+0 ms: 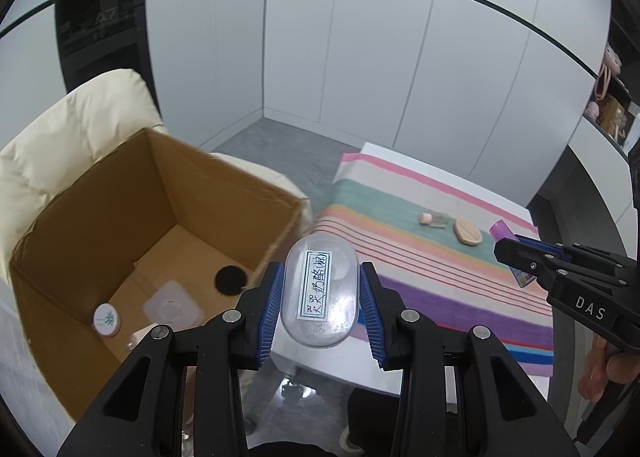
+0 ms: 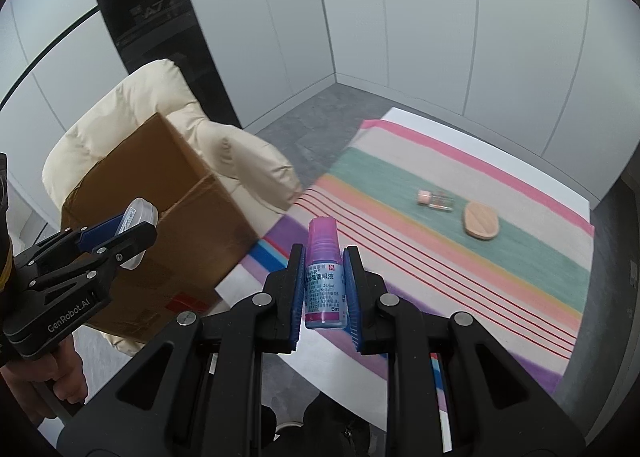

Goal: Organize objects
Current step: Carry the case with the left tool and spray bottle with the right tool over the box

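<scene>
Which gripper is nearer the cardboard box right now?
Left. The left gripper, holding the clear case, hovers at the cardboard box rim; the right gripper, holding the eye-drop bottle, is over the striped cloth.

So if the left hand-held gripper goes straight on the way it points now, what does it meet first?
Probably the striped cloth on the table, just right of the cardboard box rim. The left hand-held gripper holds a clear oval container that would touch first. Depth is unclear.

1. The left wrist camera sits just behind the left gripper (image 1: 319,297) and looks forward and down, into the open cardboard box (image 1: 168,193).
2. The right wrist camera sits just behind the right gripper (image 2: 323,289) and looks down at the striped cloth (image 2: 500,257).
3. Both see the box, the cloth and the cream chair (image 1: 80,117).
</scene>
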